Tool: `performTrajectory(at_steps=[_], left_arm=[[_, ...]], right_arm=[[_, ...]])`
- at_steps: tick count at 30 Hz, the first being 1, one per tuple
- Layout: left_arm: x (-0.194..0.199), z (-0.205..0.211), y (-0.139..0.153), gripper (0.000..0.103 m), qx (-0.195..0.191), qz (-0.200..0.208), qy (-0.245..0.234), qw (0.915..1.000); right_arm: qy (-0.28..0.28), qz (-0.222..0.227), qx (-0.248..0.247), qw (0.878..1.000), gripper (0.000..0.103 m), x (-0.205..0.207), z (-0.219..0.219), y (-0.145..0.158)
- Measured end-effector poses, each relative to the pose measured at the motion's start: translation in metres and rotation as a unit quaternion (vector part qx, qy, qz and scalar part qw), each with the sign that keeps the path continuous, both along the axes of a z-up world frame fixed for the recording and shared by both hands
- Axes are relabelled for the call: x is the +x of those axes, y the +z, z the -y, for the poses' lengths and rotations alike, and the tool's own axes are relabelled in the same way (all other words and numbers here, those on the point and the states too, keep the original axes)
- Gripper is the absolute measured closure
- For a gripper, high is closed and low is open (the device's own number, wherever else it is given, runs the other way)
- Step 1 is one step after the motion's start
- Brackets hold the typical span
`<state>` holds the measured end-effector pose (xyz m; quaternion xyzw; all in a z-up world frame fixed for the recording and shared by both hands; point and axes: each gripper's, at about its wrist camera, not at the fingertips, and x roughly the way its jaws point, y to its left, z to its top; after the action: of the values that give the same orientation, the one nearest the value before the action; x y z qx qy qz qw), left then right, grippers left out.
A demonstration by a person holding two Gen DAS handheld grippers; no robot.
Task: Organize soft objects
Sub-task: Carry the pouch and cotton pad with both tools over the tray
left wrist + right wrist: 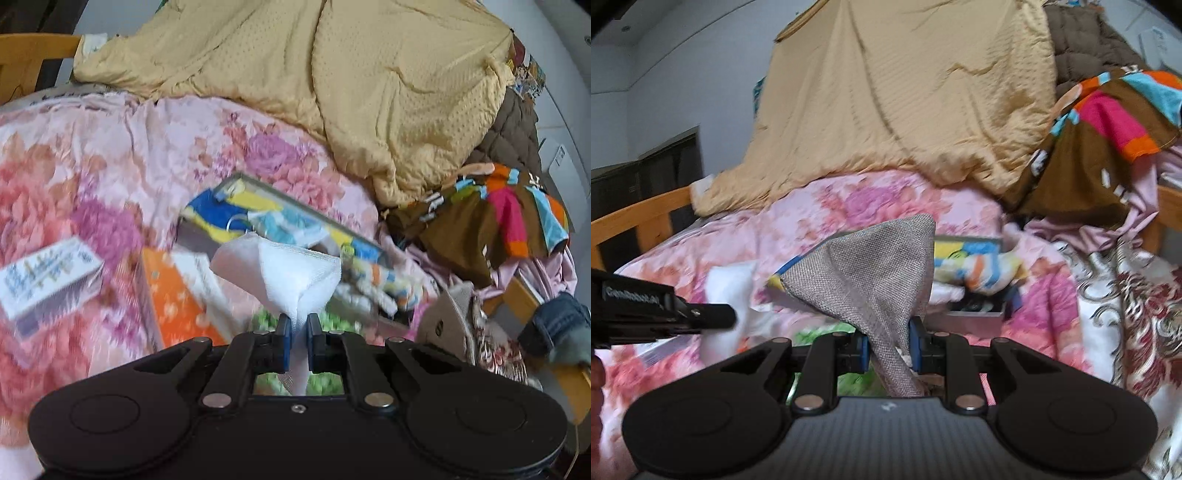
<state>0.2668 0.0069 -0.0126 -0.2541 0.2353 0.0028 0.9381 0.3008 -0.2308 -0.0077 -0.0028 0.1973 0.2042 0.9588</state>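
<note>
Over a bed with a pink floral sheet [110,155], the left gripper [298,332] is clamped on a white cloth [284,273] held above the bedding. Beside it, the right gripper [888,341] pinches a grey woven cloth [875,273], likewise lifted.

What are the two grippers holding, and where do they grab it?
The left gripper pinches a white cloth at a bunched corner. The right gripper pinches a grey cloth at its narrow gathered end.
</note>
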Motion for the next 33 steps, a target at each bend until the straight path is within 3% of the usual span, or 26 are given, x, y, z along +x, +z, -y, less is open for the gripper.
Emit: performTrajectory(at_steps=[7,14,23,33], left_arm=[[0.047,0.001,0.022,0.095,0.035,0.019,0.007,0.9992],[0.107,0.007,0.036,0.095,0.037,0.026,0.0,0.999],[0.181,0.021,0.033,0.094,0.05,0.028,-0.008,0.9984],[0.214,0.016,0.01,0.094,0.071,-0.009,0.007,0.9974]], right_arm=[[-0.015,0.037,0.019,0.999,0.08,0.044,-0.011,0.016],[-0.022,0.06,0.043,0.997,0.08,0.109,-0.019,0.027],[-0.06,0.023,0.103,0.993,0.08,0.174,0.002,0.007],[-0.038,-0.004,0.081,0.996,0.079,0.193,-0.01,-0.003]])
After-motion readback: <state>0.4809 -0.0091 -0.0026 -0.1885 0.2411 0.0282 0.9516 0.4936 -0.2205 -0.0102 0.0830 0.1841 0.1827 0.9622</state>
